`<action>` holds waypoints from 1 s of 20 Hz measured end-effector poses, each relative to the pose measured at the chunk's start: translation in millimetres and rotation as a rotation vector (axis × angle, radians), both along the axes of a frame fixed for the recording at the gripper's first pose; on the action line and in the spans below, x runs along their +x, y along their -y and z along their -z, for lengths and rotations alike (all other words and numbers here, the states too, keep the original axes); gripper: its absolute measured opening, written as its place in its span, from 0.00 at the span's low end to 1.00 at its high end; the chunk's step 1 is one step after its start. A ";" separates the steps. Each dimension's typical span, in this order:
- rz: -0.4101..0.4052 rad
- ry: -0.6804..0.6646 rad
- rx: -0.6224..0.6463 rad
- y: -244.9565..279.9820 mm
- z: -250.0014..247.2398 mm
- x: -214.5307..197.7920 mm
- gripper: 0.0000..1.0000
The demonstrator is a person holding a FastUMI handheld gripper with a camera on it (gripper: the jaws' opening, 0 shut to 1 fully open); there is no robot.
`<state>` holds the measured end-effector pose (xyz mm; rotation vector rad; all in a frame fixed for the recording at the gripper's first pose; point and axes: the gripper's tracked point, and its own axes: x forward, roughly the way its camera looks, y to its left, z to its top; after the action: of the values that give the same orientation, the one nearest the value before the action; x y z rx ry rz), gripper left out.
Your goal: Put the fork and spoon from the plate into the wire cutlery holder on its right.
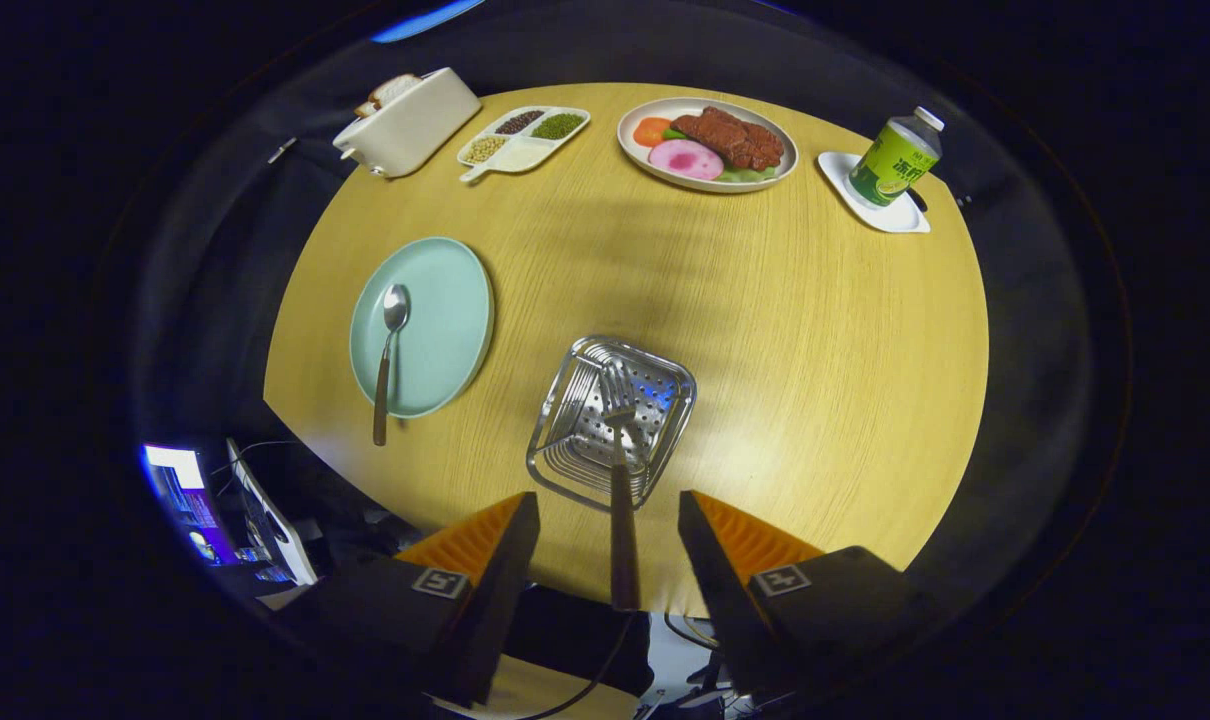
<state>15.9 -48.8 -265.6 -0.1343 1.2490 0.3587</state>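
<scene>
**A:** Where do the fingers stand?

**B:** The gripper (pixel 610 520) hangs above the near edge of the round wooden table (pixel 785 330), fingers spread wide and pressing on nothing. The fork (pixel 619 470) stands between them, apart from both — tines down in the wire cutlery holder (pixel 613 420), dark handle leaning back toward the camera.

**A:** And the spoon?

**B:** On the pale green plate (pixel 445 310), left of the holder. The spoon (pixel 389 355) lies with its bowl on the plate and its handle out over the plate's near rim, toward the table's edge.

**A:** Room to move?

**B:** Bare wood lies between plate and holder, and a broad open stretch to the holder's right and beyond it. The rest sits along the far edge, well apart — a white toaster (pixel 405 120) with bread in it, a divided dish of beans (pixel 523 138), a plate of meat and vegetables (pixel 707 143), and a green bottle (pixel 895 158) on a small white tray (pixel 870 200).
</scene>
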 end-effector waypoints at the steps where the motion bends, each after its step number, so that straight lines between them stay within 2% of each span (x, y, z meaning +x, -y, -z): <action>1: 0.002 0.034 0.005 -1.7 -6.4 0.2 1.00; 7: 0.050 0.271 0.091 -31.1 -67.0 14.6 1.00; 11: 0.039 0.393 0.147 -70.5 -103.1 19.9 1.00; 14: 0.007 0.379 0.186 -114.3 -102.1 12.7 1.00; 20: -0.080 0.278 0.183 -195.1 -59.4 -4.1 1.00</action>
<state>11.8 146.2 -206.2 -0.0742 0.9336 0.5037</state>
